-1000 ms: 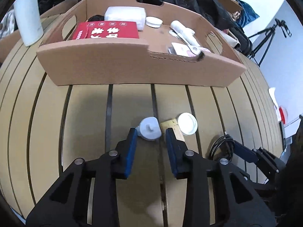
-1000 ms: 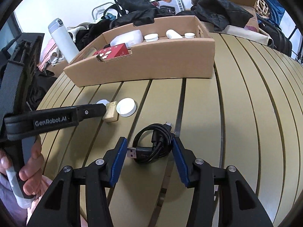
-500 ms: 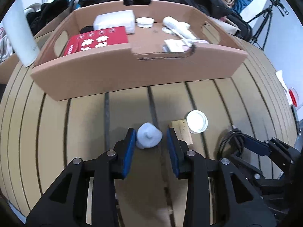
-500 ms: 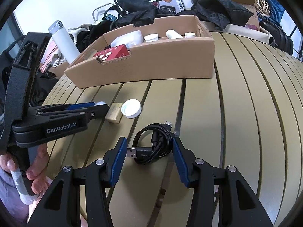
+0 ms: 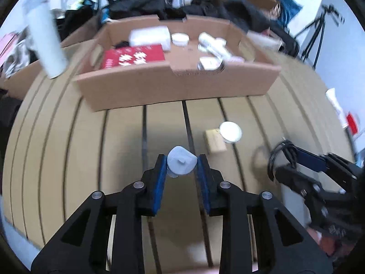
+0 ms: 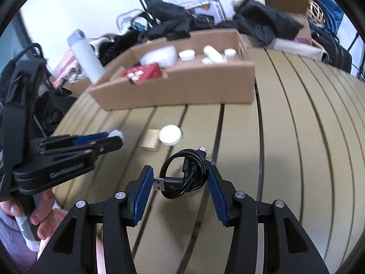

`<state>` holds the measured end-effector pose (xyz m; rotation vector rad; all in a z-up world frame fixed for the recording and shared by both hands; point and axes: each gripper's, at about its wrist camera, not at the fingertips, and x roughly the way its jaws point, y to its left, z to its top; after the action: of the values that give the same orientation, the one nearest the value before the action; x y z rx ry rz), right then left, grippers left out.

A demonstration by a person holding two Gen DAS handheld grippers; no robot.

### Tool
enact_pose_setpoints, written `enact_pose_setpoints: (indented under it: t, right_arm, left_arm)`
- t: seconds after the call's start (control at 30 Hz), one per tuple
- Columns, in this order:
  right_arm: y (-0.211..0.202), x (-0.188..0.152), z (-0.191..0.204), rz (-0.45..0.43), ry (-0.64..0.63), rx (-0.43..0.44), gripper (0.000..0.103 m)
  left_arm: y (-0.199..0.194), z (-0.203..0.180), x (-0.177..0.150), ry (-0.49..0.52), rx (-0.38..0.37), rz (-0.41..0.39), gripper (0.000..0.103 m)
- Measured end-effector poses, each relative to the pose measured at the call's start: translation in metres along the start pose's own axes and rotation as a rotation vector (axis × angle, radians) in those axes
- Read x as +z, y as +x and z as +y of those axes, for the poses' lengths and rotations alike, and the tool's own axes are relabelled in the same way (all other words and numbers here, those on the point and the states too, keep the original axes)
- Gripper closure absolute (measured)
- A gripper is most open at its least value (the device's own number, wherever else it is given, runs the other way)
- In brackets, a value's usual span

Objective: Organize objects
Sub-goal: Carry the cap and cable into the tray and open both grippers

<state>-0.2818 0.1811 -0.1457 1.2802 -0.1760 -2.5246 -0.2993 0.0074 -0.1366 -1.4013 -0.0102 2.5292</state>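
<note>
Slatted tan wooden table (image 5: 68, 150): work surface, w/ open brown cardboard tray box (image 5: 178, 86) at its far side, already holding a red printed flat box (image 5: 133, 56), white containers etc.

My right claw (image 6: 180, 182): jaws stand about half apart, w/ the coiled black USB cable (image 6: 186, 173) between them. The plug tip sits just beside the left pad and the coil against the right pad; cannot tell whether it hangs clear of the table. I judge the cable light, soft, springy: a coil may unwind or slip, so best taken across the bundled middle, not by a single loop.

My left claw (image 5: 181, 171): jaws closing, blue pads pressing both sides of a small pale blue-white plastic cap w/ a short nub on top (image 5: 181, 163), held over the table, in front of the box. Looks light, stiff, smooth, so I judge it slippery; grip across its widest body, as now.

Left on the table, near each other: round white lid (image 5: 230, 132), small tan rectangular block (image 5: 214, 141).
</note>
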Motion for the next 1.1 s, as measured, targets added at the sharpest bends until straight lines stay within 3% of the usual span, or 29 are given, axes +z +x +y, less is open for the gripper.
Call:
enact_pose_setpoints:
  t: [0.23,0.33,0.5,0.63,0.7,0.77,0.87,1.0,1.07,1.1]
  right_arm:
    - [-0.085,-0.006,0.019,-0.087,-0.076,0.050,0.051]
    - [-0.114,0.011,0.030,-0.152,-0.102,0.078,0.051]
    - [-0.148,0.071,0.050,-0.254,-0.212,0.089,0.051]
    - [-0.126,0.138,0.046,-0.189,-0.217,0.154,0.051]
    - [-0.097,0.168,0.040,-0.120,-0.200,0.159,0.051]
    - [-0.056,0.197,0.032,-0.059,-0.183,0.134,0.050]
    - [0.024,0.227,0.011,0.042,-0.149,0.038,0.050]
    - [0.113,0.244,-0.016,0.152,-0.084,0.019,0.050]
    - [0.135,0.245,-0.023,0.168,-0.075,0.035,0.050]
    - [0.146,0.246,-0.026,0.175,-0.073,0.033,0.050]
  left_arm:
    - [-0.114,0.018,-0.029,-0.101,-0.042,-0.144,0.079]
    - [-0.144,0.018,-0.012,-0.108,-0.058,-0.191,0.079]
    - [-0.169,0.020,0.053,-0.111,-0.152,-0.260,0.079]
    - [-0.134,0.023,0.119,-0.136,-0.201,-0.174,0.079]
    - [-0.099,0.022,0.146,-0.123,-0.158,-0.146,0.079]
    - [-0.058,0.023,0.162,-0.113,-0.111,-0.157,0.079]
    - [0.017,0.028,0.175,-0.154,-0.168,-0.060,0.079]
    - [0.090,0.025,0.185,-0.129,-0.121,0.039,0.078]
    - [0.108,0.027,0.190,-0.118,-0.091,0.047,0.070]
    - [0.111,0.029,0.191,-0.117,-0.091,0.043,0.058]
